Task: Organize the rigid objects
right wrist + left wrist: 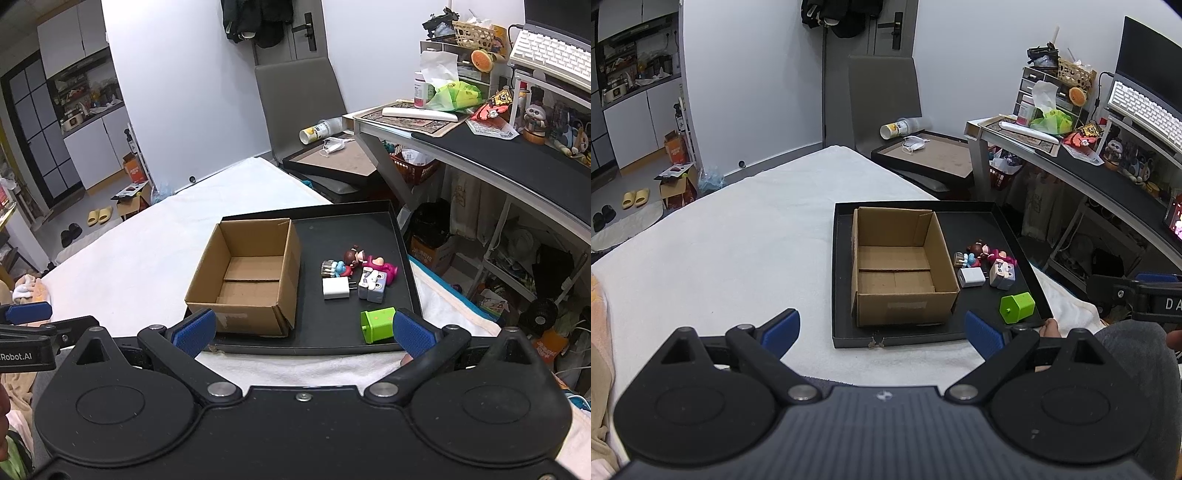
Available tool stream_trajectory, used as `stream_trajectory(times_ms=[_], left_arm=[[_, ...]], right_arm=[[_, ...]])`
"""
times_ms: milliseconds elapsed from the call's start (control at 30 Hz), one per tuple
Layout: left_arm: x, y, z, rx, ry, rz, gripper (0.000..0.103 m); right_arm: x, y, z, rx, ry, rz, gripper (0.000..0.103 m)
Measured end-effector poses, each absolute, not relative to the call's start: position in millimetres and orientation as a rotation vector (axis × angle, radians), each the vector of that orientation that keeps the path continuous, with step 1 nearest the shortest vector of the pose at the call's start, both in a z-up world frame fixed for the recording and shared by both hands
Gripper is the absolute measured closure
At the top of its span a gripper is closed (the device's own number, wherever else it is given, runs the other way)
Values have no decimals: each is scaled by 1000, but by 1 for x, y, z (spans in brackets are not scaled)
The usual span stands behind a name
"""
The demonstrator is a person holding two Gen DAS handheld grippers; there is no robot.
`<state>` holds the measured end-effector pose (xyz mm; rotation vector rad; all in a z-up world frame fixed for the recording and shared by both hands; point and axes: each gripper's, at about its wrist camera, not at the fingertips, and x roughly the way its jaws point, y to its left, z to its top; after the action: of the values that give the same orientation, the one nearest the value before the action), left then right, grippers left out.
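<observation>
A black tray (842, 332) (406, 258) lies on a white-covered bed. An open, empty cardboard box (901, 266) (247, 280) stands in its left half. To the box's right lie a white charger (970, 277) (335, 288), a grey-and-white cube toy (1003, 274) (373, 283), small doll figures (982, 253) (354, 260) and a green block (1017, 307) (376, 325). My left gripper (882, 330) hangs open in front of the tray. My right gripper (303, 332) is open too, its right finger (410, 332) just beside the green block. Neither holds anything.
The white bedcover (720, 251) stretches left of the tray. A cluttered desk (480, 147) with a keyboard stands on the right. A grey chair (299, 107) and a flat framed board (332, 155) sit beyond the bed. The other gripper's body (1145, 295) (26, 339) shows at each frame's edge.
</observation>
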<state>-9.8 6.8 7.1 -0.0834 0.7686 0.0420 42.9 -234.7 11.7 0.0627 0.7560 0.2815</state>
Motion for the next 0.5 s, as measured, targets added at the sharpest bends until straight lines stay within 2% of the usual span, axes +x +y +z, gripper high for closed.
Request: stream_trajectory(times_ms=[500], left_arm=[[-12,6,7,-81,762,45,8]], right_arm=[[40,-236,11,73,757,286,0]])
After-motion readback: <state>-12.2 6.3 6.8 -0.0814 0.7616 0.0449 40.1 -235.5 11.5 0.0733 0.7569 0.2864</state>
